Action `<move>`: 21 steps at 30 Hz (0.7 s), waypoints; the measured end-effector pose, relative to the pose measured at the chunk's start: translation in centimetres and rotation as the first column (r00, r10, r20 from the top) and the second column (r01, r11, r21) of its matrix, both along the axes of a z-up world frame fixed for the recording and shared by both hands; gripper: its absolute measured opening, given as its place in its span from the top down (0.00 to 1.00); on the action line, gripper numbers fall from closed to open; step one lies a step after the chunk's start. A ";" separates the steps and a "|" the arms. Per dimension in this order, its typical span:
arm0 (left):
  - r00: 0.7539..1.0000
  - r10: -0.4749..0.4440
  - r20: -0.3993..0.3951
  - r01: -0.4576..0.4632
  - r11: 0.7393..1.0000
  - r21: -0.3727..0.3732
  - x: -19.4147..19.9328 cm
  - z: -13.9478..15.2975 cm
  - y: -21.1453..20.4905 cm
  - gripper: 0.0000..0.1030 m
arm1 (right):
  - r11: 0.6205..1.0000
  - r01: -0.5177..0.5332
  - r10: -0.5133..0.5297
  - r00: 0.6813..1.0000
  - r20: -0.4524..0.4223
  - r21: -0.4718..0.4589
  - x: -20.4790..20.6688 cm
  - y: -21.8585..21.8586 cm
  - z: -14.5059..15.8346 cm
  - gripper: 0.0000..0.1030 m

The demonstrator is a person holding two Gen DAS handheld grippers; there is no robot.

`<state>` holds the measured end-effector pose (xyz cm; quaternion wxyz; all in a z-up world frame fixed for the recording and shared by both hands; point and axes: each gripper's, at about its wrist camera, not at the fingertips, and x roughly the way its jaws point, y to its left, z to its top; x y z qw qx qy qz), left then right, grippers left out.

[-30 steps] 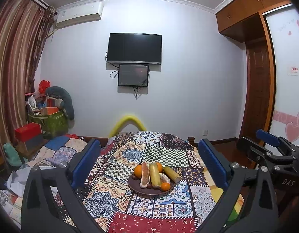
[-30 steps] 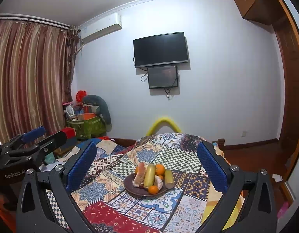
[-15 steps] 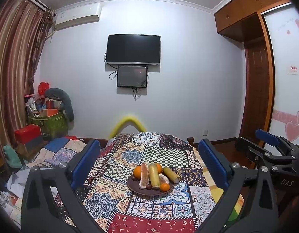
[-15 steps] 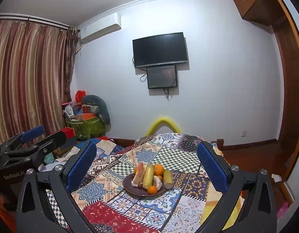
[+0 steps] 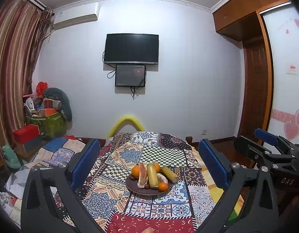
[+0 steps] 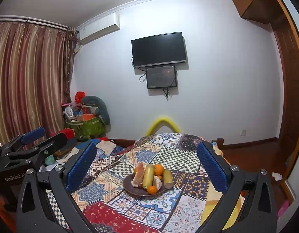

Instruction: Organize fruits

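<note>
I have both tools up over the near edge of the table (image 5: 165,155), which is draped in a patchwork cloth (image 6: 110,186) of checks, blue medallions and a red panel. The fruit sits heaped on a dark round plate (image 5: 137,190) about midway across the table, nearer my edge than the far one. On it I see an orange (image 5: 135,171) at the back left, another orange behind the pile, and a small one (image 5: 162,186) at the front rim; two yellow-green cylinder-shaped pieces (image 5: 151,174) lean across the heap — one upright-ish in the middle, one angled off to the right. A pale, pinkish wedge (image 5: 142,175) lies at the left. My left hand-held gripper (image 5: 149,167) is spread wide with nothing between its blue pads; the right hand-held gripper (image 6: 147,167) is likewise released and holding nothing — the plate shows between its fingers.
</note>
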<state>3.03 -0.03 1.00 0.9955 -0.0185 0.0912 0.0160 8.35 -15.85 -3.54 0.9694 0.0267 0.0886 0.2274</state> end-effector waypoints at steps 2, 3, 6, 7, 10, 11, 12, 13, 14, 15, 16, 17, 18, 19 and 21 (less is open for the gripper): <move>1.000 -0.006 -0.004 0.006 1.000 -0.002 0.1 0.1 0.1 0.01 | 1.000 0.001 -0.001 1.000 0.002 -0.002 0.0 0.0 0.0 0.00; 1.000 -0.009 -0.005 0.009 1.000 -0.003 0.1 0.1 0.1 0.01 | 1.000 0.002 -0.001 1.000 0.004 -0.004 -0.1 0.1 0.1 0.00; 1.000 -0.016 -0.009 0.016 1.000 -0.006 0.1 0.0 0.1 0.01 | 1.000 0.003 -0.003 1.000 0.010 -0.013 -0.2 0.2 0.2 0.00; 1.000 -0.018 -0.011 0.018 1.000 -0.006 0.2 0.0 0.0 0.01 | 1.000 0.005 -0.005 1.000 0.012 -0.016 -0.3 0.2 0.2 0.00; 1.000 -0.019 -0.013 0.019 1.000 -0.004 0.2 0.0 0.0 0.01 | 1.000 0.008 -0.008 1.000 0.014 -0.021 -0.4 0.3 0.2 0.00; 1.000 -0.019 -0.014 0.019 1.000 -0.003 0.2 0.0 0.0 0.01 | 1.000 0.009 -0.009 1.000 0.014 -0.022 -0.4 0.3 0.2 0.00; 1.000 -0.019 -0.015 0.019 1.000 -0.002 0.2 0.0 0.0 0.01 | 1.000 0.010 -0.010 1.000 0.014 -0.022 -0.4 0.3 0.3 0.00; 1.000 -0.020 -0.015 0.020 1.000 -0.001 0.2 0.0 0.0 0.01 | 1.000 0.011 -0.010 1.000 0.014 -0.022 -0.4 0.4 0.3 0.00; 1.000 -0.020 -0.015 0.020 1.000 -0.002 0.2 0.0 0.0 0.01 | 1.000 0.011 -0.011 1.000 0.014 -0.021 -0.5 0.3 0.3 0.00; 1.000 -0.020 -0.015 0.020 1.000 -0.002 0.2 0.0 0.0 0.01 | 1.000 0.011 -0.011 1.000 0.014 -0.021 -0.5 0.3 0.3 0.00; 1.000 -0.019 -0.015 0.019 1.000 -0.002 0.2 0.0 0.0 0.01 | 1.000 0.013 -0.012 1.000 0.013 -0.022 -0.5 0.3 0.3 0.00; 1.000 -0.020 -0.015 0.020 1.000 -0.002 0.2 0.0 0.0 0.01 | 1.000 0.014 -0.013 1.000 0.013 -0.021 -0.5 0.3 0.2 0.00; 1.000 -0.021 -0.015 0.021 1.000 -0.003 0.2 0.0 0.0 0.01 | 1.000 0.015 -0.014 1.000 0.012 -0.021 -0.4 0.3 0.2 0.00; 1.000 -0.023 -0.015 0.023 1.000 -0.003 0.2 -0.1 0.0 0.01 | 1.000 0.015 -0.015 1.000 0.011 -0.021 -0.4 0.3 0.2 0.00; 1.000 -0.025 -0.016 0.025 1.000 -0.005 0.2 -0.1 0.0 0.01 | 1.000 0.016 -0.015 1.000 0.008 -0.020 -0.3 0.3 0.1 0.00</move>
